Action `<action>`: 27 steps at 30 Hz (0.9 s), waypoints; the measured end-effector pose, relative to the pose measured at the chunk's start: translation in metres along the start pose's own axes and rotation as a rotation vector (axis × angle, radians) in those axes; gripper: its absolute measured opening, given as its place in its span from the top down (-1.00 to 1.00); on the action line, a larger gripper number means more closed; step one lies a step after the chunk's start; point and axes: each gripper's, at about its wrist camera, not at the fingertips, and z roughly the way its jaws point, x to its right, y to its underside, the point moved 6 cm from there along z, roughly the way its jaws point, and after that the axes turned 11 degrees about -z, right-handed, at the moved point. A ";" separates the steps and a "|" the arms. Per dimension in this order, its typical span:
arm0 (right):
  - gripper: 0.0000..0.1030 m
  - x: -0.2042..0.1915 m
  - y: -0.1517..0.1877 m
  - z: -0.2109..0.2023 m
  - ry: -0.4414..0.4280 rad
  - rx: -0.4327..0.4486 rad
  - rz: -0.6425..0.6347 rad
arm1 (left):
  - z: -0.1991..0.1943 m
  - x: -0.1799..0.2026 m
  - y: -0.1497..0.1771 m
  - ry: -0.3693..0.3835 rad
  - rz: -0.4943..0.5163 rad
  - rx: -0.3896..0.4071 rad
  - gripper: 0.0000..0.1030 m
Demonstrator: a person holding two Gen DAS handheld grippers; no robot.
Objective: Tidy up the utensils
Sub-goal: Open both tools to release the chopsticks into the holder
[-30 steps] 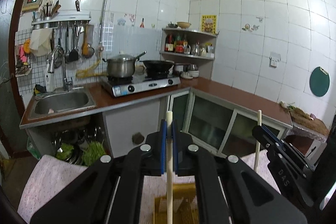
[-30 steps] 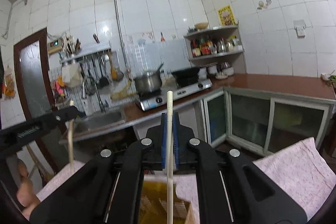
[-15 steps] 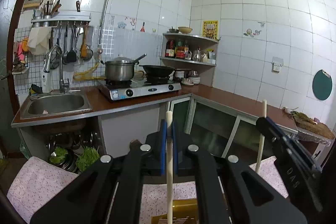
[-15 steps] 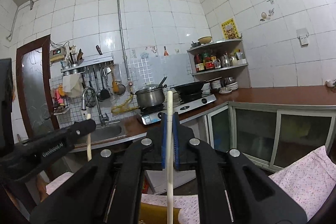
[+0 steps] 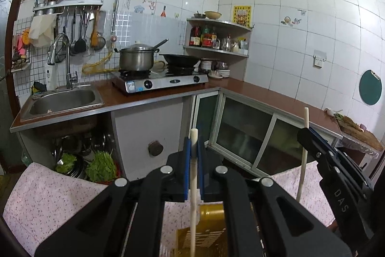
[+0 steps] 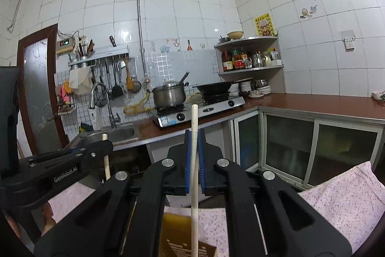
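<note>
The left hand-held gripper (image 5: 193,148) pinched 1 pale chopstick (image 5: 193,196) between its blue pads (image 5: 187,170), the stick standing nearly upright, its blunt top poking just above the pads and its lower length running down out of the bottom of the left wrist view. The right hand-held gripper (image 6: 194,148) likewise pinched a second pale chopstick (image 6: 194,160), also close to upright, its top rising well clear of the pads and its lower part passing down in front of a yellow perforated holder (image 6: 182,235). That holder (image 5: 204,230) sat on a table covered with a pink flowered cloth (image 5: 48,204), directly below both sticks; whether either tip touched it could not be told. In the left wrist view the right hand-held gripper (image 5: 303,130) appeared at the right edge with its chopstick (image 5: 303,160) standing beside it; in the right wrist view the left hand-held gripper (image 6: 105,145) reached in from the left with its stick (image 6: 105,168). A bit of a person's hand (image 6: 49,216) showed beneath it. Behind, a kitchen counter (image 5: 259,95) carried a 2-burner stove (image 5: 158,81) with a steel pot (image 5: 137,58) and a black wok (image 5: 180,59), a sink (image 5: 62,102) to the left, and a corner shelf (image 5: 216,49) of bottles.
</note>
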 end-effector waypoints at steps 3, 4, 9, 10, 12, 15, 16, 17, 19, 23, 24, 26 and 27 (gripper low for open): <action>0.79 0.002 0.007 -0.002 -0.003 -0.031 0.006 | -0.004 -0.005 0.001 -0.004 -0.009 -0.013 0.85; 0.72 0.002 0.008 -0.002 -0.003 -0.043 0.008 | -0.005 -0.007 0.000 -0.006 -0.016 -0.017 0.85; 0.56 0.004 0.011 -0.013 -0.012 -0.076 0.002 | -0.016 -0.013 -0.001 -0.014 -0.021 -0.038 0.68; 0.55 0.006 0.011 -0.019 -0.012 -0.082 0.003 | -0.022 -0.015 -0.002 -0.015 -0.027 -0.035 0.34; 0.55 0.009 0.010 -0.029 -0.006 -0.101 -0.003 | -0.040 -0.021 -0.006 -0.035 -0.037 -0.009 -0.15; 0.55 0.012 0.014 -0.047 -0.003 -0.149 -0.028 | -0.061 -0.030 -0.004 -0.063 -0.034 -0.032 -0.23; 0.50 0.013 0.017 -0.052 0.000 -0.166 -0.039 | -0.068 -0.034 -0.001 -0.073 -0.039 -0.042 -0.27; 0.38 0.014 0.023 -0.058 0.003 -0.196 -0.053 | -0.073 -0.036 0.002 -0.078 -0.038 -0.049 -0.40; 0.29 0.015 0.036 -0.070 0.006 -0.252 -0.072 | -0.087 -0.045 0.015 -0.111 -0.035 -0.087 -0.52; 0.28 0.016 0.074 -0.092 -0.001 -0.388 -0.058 | -0.101 -0.052 0.049 -0.140 -0.023 -0.187 -0.52; 0.28 0.015 0.081 -0.097 -0.006 -0.411 -0.049 | -0.104 -0.054 0.059 -0.147 -0.018 -0.216 -0.52; 0.28 0.011 0.101 -0.107 -0.017 -0.480 -0.050 | -0.109 -0.056 0.080 -0.154 -0.017 -0.260 -0.52; 0.28 0.007 0.111 -0.112 -0.025 -0.507 -0.055 | -0.111 -0.058 0.091 -0.157 -0.017 -0.285 -0.52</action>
